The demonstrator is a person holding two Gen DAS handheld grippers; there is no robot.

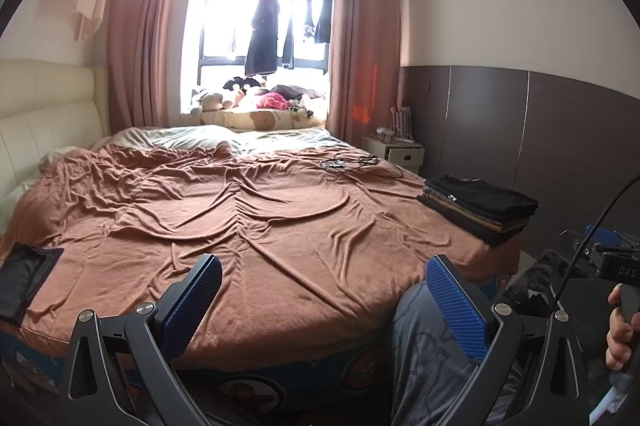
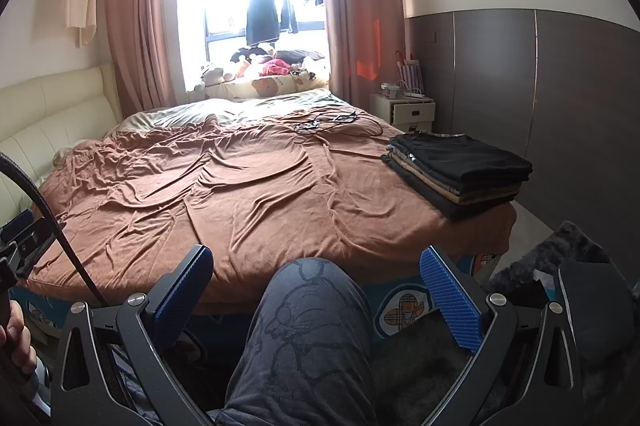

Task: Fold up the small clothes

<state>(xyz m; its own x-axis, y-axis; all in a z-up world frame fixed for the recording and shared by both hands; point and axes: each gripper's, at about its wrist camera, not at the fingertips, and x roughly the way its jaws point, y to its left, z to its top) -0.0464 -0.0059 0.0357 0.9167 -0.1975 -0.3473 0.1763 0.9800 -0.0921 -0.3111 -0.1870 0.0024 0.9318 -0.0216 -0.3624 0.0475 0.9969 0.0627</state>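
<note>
Black and tan folded clothes form a neat stack (image 2: pixel 460 169) at the right edge of the brown blanket (image 2: pixel 256 185), with a dark garment (image 1: pixel 24 278) lying flat at its left edge. The left gripper (image 1: pixel 324 302) and right gripper (image 2: pixel 316 298) hover at the bed's foot, jaws spread wide and empty. Judged risk: the stack sits near the edge, so a brushing reach could topple it.
</note>
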